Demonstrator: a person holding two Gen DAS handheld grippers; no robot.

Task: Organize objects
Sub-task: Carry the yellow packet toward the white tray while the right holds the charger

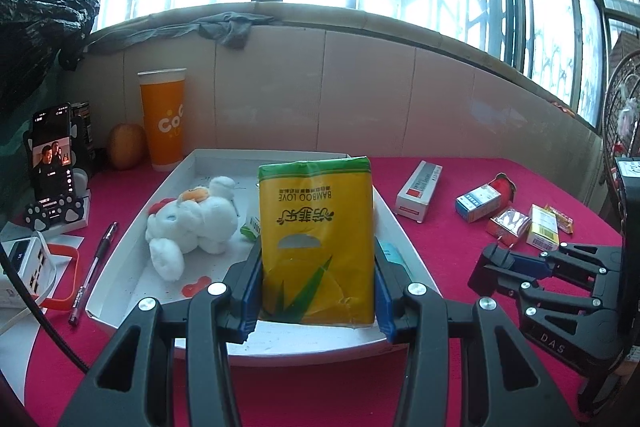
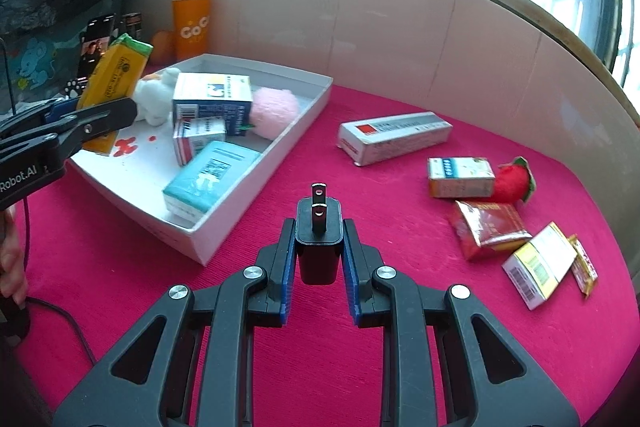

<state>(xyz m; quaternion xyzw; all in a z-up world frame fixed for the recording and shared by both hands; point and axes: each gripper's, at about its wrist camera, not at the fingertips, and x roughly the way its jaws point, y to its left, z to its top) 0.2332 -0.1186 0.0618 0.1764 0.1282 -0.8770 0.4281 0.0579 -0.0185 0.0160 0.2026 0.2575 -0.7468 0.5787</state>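
Left gripper (image 1: pixel 316 291) clamps the yellow tissue pack (image 1: pixel 316 239) upright over the white tray's (image 2: pixel 256 179) near-left end, right gripper (image 2: pixel 319 259) pinches a black plug adapter (image 2: pixel 319 247) above the red cloth; a tilted pack could topple onto the plush toy (image 1: pixel 192 223) on release.

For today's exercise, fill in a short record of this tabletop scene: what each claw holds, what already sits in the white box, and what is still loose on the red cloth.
left claw: shut on a yellow tissue pack, held above the white box
right claw: shut on a black plug adapter, prongs pointing away from the camera
in the box: white plush toy, pink pompom, teal packet, small cartons
loose on the red cloth: long grey carton, red strawberry toy, several small packets
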